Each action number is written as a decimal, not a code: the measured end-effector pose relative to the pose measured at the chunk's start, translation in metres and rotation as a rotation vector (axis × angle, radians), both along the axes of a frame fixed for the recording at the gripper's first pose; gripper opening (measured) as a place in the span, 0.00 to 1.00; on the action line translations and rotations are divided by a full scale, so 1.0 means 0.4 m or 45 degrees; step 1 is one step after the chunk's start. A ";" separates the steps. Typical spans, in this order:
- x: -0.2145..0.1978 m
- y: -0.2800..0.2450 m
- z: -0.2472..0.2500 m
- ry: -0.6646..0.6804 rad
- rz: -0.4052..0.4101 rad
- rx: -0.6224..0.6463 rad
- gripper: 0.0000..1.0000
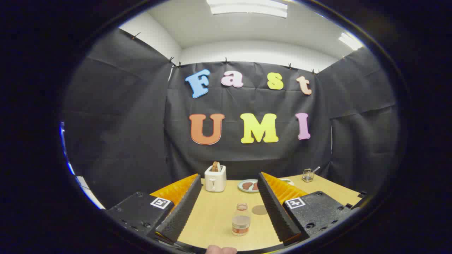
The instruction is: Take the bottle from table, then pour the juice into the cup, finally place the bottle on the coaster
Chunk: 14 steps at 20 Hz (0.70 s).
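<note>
Bottle (241,219) stands upright on our table (212,218), between our gripper's (227,206) wide-spread, empty fingers. Just beside it lies the coaster (259,210); beyond, a toaster (215,178) and plate (248,185).

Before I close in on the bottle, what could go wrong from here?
1. The bottle stands upright between the open fingers with no cap visible; a skewed approach could tip it and spill juice on the table.
2. The coaster lies just beyond the bottle, near one finger, which might push it away.
3. The toaster and plate stand further ahead, so overshooting may hit them.
</note>
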<state>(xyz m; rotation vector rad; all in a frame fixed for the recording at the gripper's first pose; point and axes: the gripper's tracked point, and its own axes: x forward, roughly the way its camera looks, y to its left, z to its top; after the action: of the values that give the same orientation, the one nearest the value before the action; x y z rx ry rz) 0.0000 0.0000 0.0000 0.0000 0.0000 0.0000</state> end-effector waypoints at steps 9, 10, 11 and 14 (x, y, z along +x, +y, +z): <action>-0.030 0.005 0.022 -0.017 0.008 0.011 1.00; -0.032 0.011 0.026 -0.026 0.014 0.009 1.00; -0.037 0.007 0.032 -0.033 0.008 0.009 1.00; -0.046 0.012 0.029 -0.030 0.011 0.011 1.00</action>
<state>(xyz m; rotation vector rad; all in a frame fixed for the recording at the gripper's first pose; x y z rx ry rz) -0.0185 0.0048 0.0117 0.0087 -0.0234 0.0084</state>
